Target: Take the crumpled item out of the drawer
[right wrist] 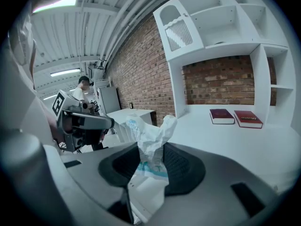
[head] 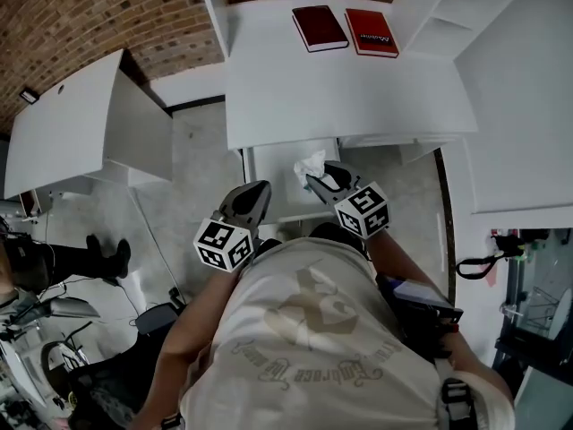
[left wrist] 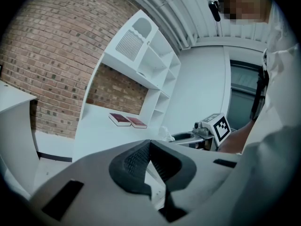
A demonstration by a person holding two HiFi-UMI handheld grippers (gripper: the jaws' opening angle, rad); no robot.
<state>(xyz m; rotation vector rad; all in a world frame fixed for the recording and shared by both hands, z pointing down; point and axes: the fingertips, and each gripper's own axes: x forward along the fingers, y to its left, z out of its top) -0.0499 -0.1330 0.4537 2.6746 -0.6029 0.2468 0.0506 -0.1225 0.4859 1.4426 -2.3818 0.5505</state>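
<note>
R tongs [right wrist: 151,166]: pads clamp the crumpled item [right wrist: 151,126] at its waist, top poking free, prob. so it lifts w/o tearing. L tongs [left wrist: 149,145]: tips together, empty, held beside as spare. Item hangs over the open drawer [head: 267,173], apparently clear of its floor. Worktop [head: 358,97] front edge lies just beyond, so free room is toward the person. Two books [head: 320,27] lie at the far back.

Crumpled item [right wrist: 148,140] looks papery, desk [head: 358,97] smooth matt white, wall [head: 81,16] rough brick.
</note>
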